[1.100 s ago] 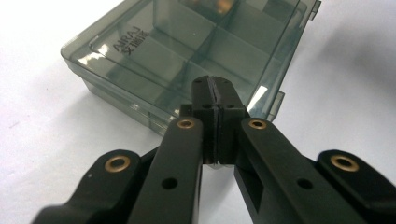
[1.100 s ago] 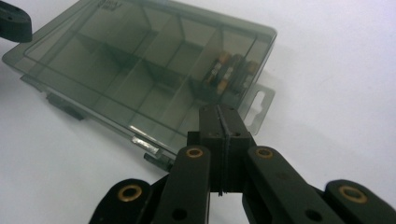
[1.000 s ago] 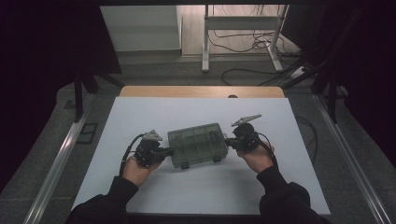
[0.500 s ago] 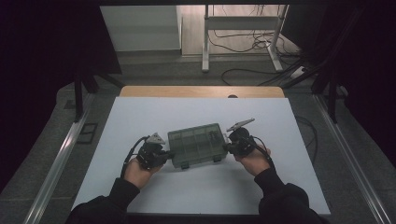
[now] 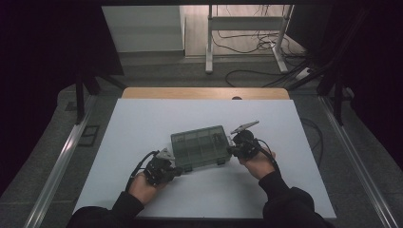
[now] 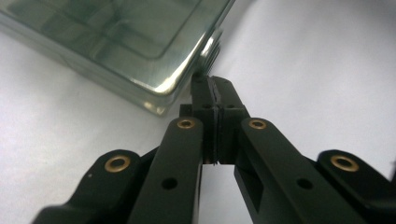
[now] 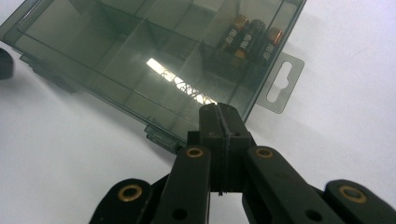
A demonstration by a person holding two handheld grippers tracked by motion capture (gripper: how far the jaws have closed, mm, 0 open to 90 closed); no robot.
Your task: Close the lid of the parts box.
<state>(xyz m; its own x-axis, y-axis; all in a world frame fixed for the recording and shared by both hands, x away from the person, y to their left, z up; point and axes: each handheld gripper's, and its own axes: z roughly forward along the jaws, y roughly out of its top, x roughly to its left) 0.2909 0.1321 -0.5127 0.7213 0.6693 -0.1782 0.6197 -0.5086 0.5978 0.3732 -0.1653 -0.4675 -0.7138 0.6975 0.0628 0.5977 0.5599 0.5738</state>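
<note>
Smoky translucent plastic makes up the box (image 5: 201, 148) that lies flat at the centre of the high view, on the white surface (image 5: 142, 123), with its lid down. You have one pair of tongs at each end of it. Your left tongs (image 5: 177, 172) sit at the lower left corner of the box in the high view; in the left gripper view (image 6: 211, 91) their two black jaws are pressed together with nothing between them, and the tips reach the rounded corner of the box at the upper middle of that frame, at or just beside its edge. Your right tongs (image 5: 231, 150) sit at the right end of the box in the high view; in the right gripper view (image 7: 219, 122) their jaws are also pressed together and empty, with the tips against the near edge of the box beside a small latch (image 7: 161, 135). Through the lid, at the upper right of that frame, you can see three batteries (image 7: 247, 39) side by side in one compartment, next to a hanging tab (image 7: 279, 84) that sticks out from the box.
</note>
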